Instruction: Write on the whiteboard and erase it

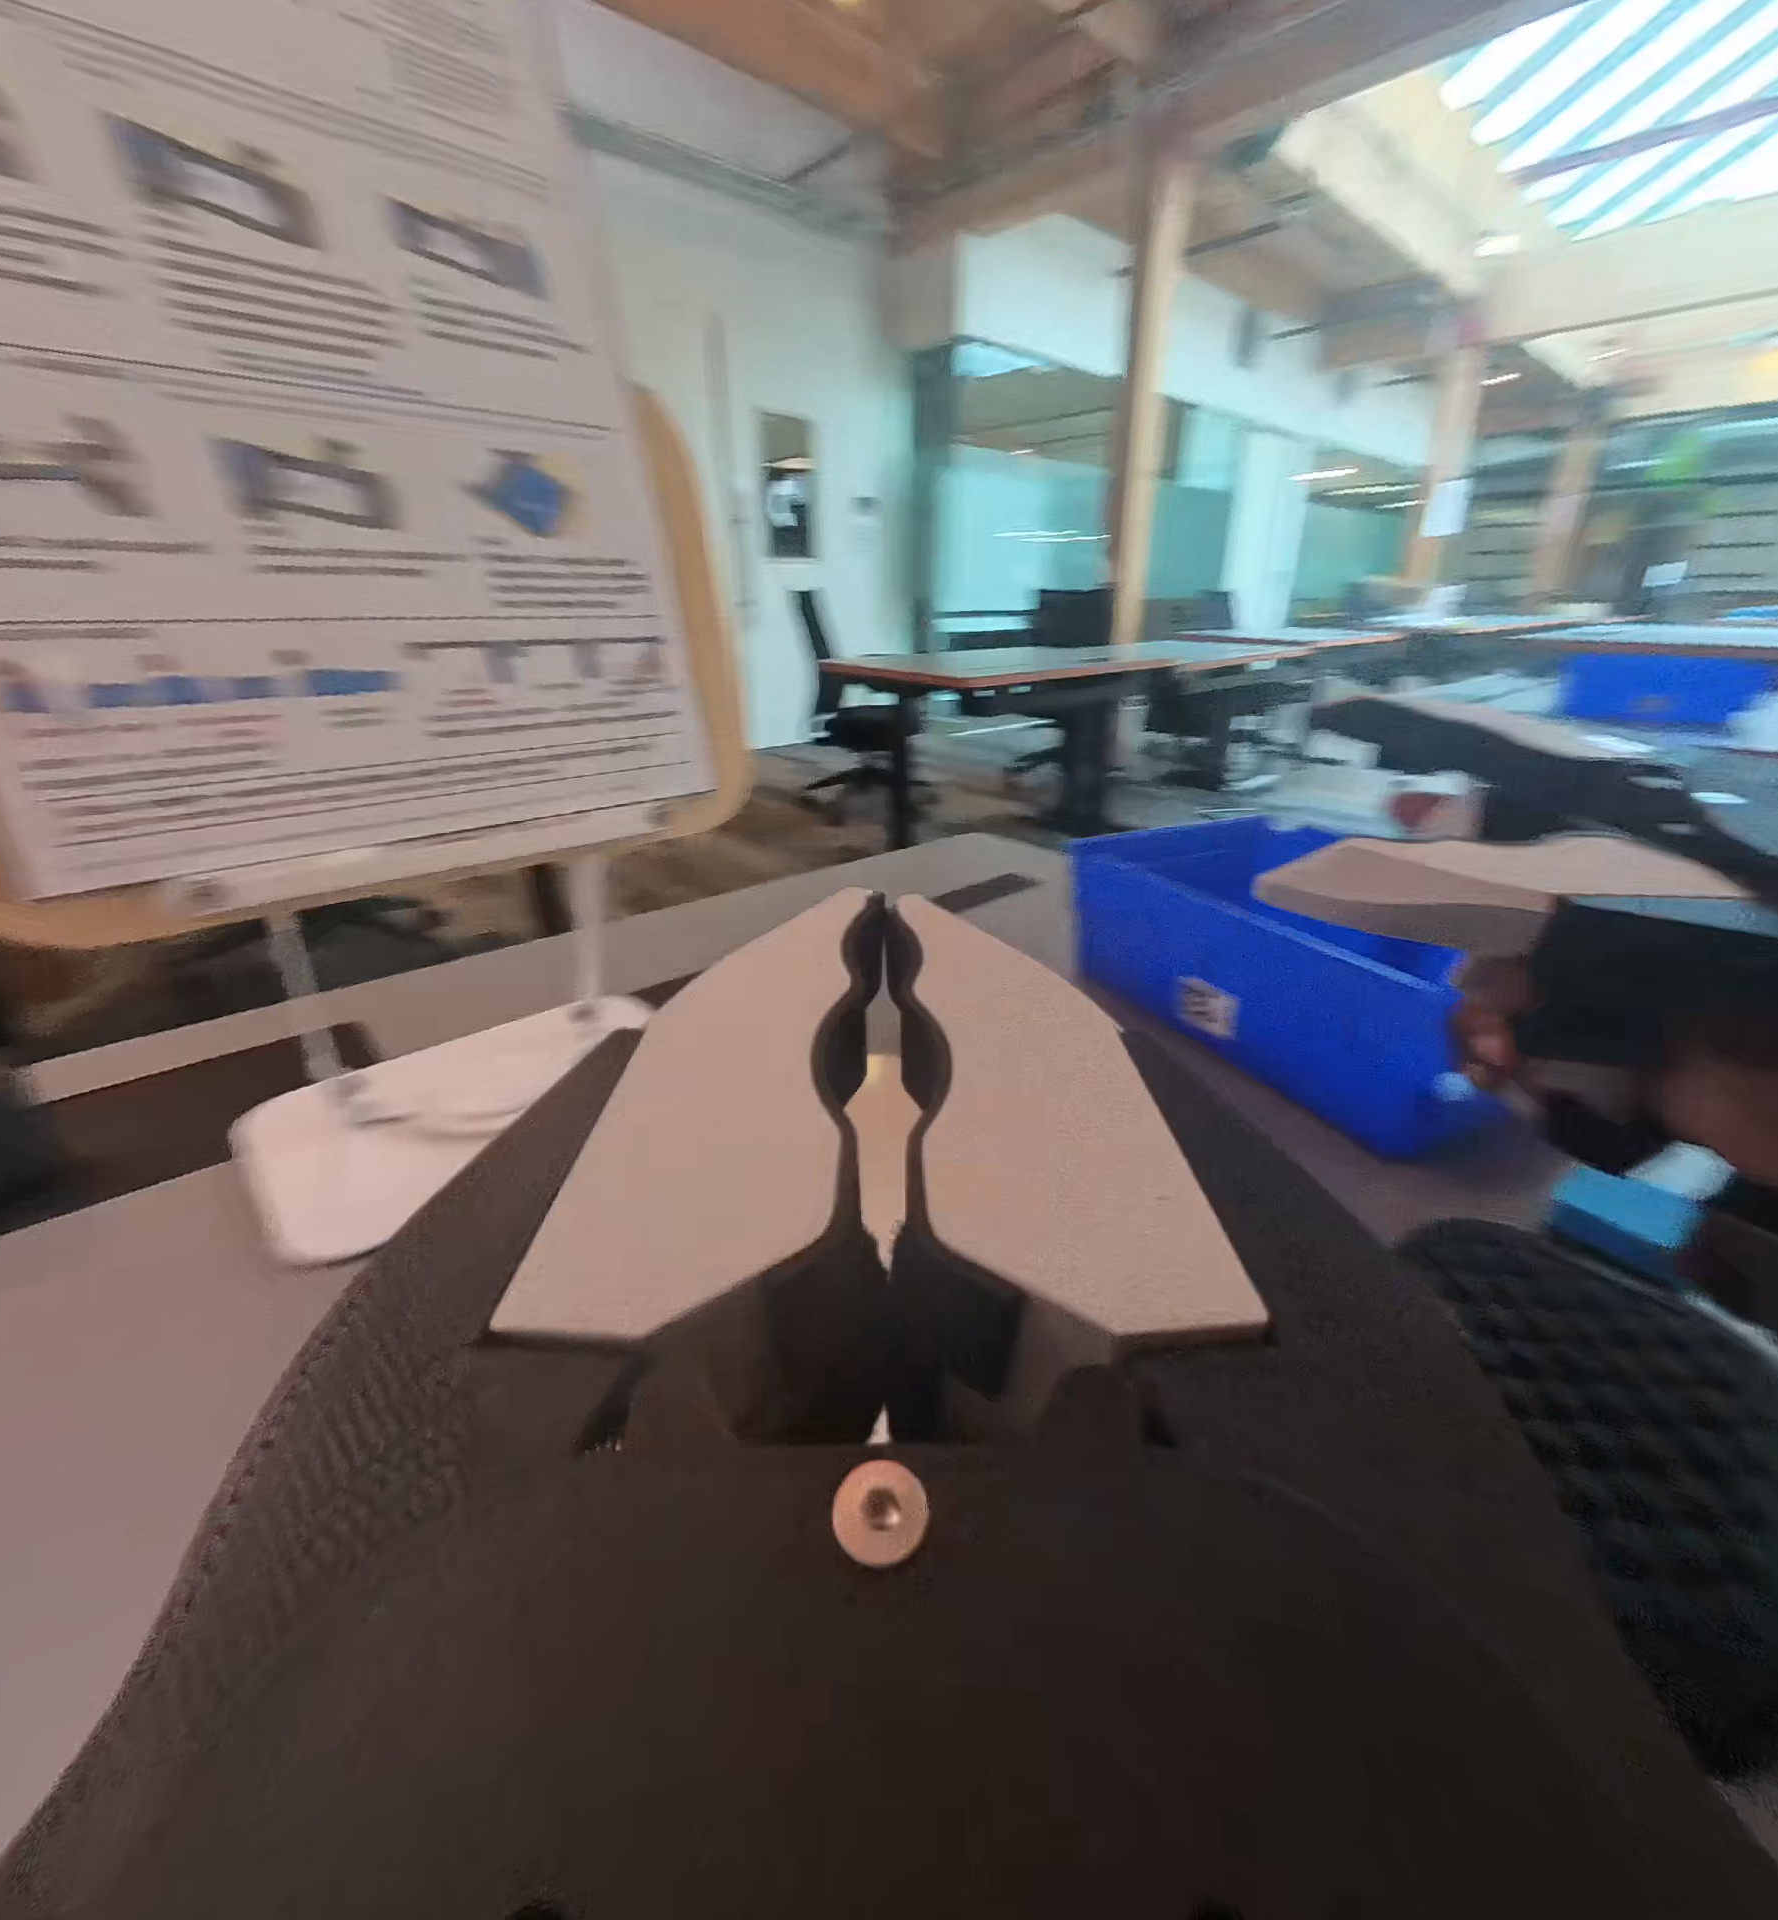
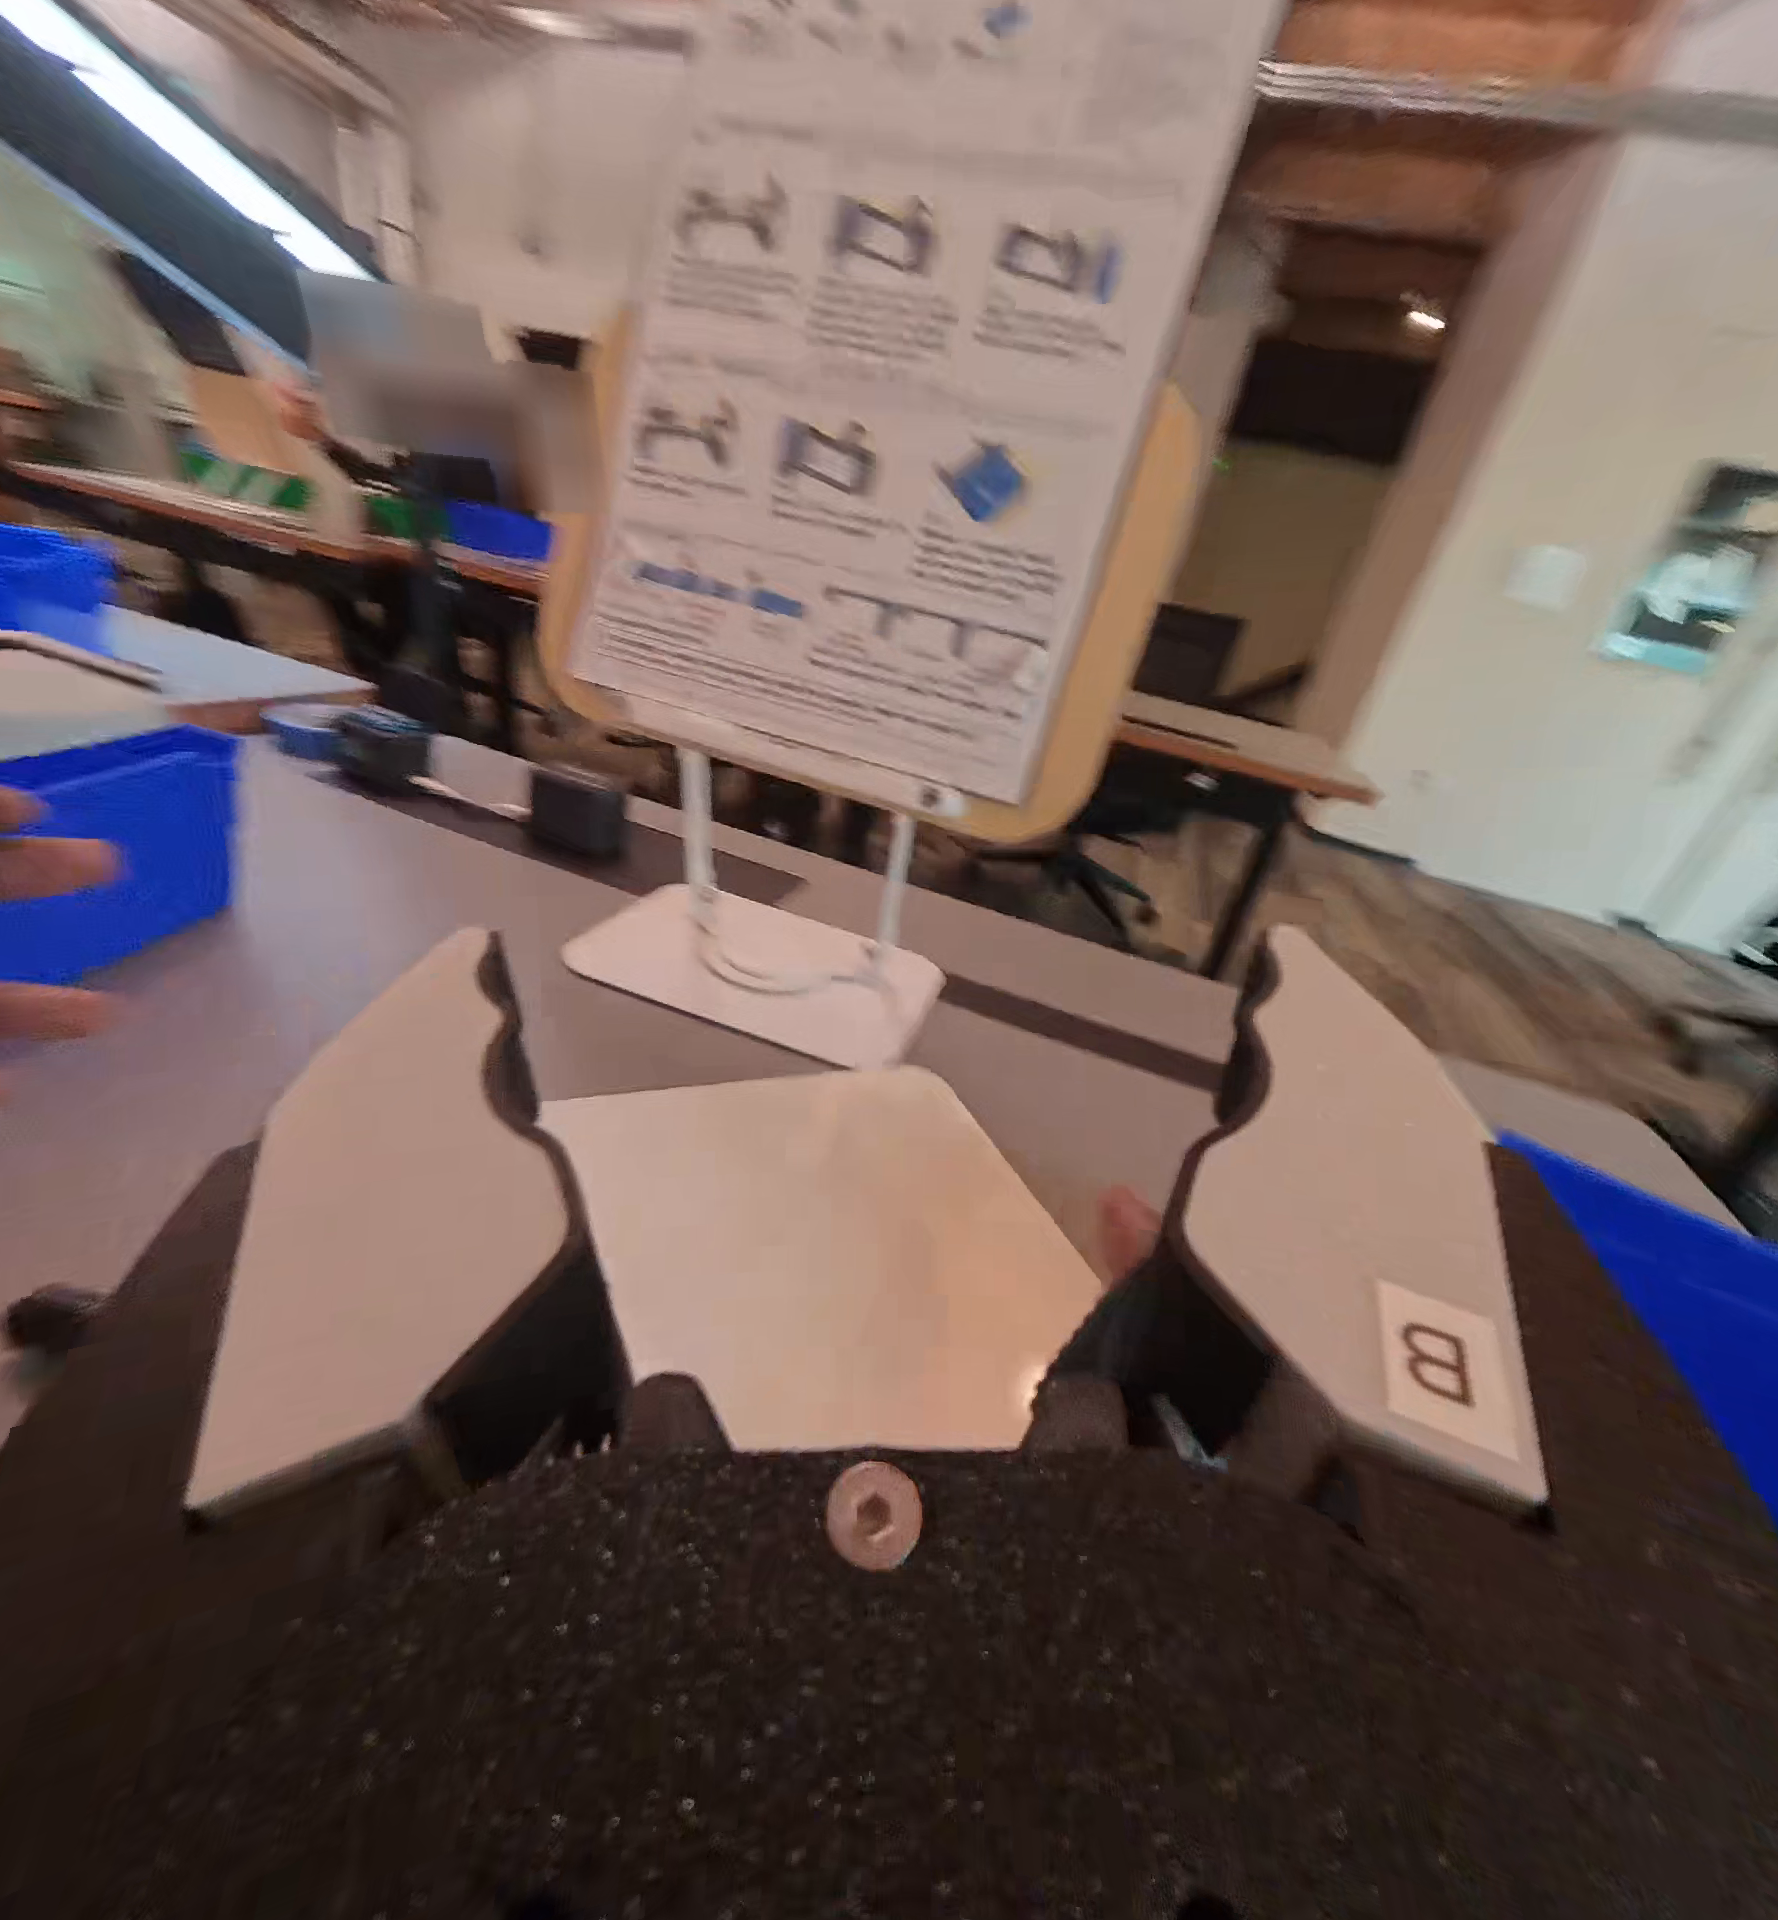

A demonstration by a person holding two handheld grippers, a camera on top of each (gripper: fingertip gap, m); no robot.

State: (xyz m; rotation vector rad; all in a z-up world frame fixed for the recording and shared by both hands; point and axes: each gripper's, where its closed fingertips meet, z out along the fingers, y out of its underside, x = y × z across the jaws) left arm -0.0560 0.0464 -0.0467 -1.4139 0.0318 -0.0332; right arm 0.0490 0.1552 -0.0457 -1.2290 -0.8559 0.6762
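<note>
Fingers of the left gripper [image 1: 883,920] are pressed together at the tips, grasping nothing, above the grey counter [image 1: 64,1382]. Fingers of the right gripper [image 2: 880,971] are spread wide and empty; between them lies a small blank whiteboard [image 2: 812,1247] on the counter, visible only in the right wrist view. Only the left view shows a blue eraser [image 1: 1633,1216] beside a blue bin [image 1: 1269,987]. Beyond stands a blurred printed sheet on a white stand [image 2: 760,966]
</note>
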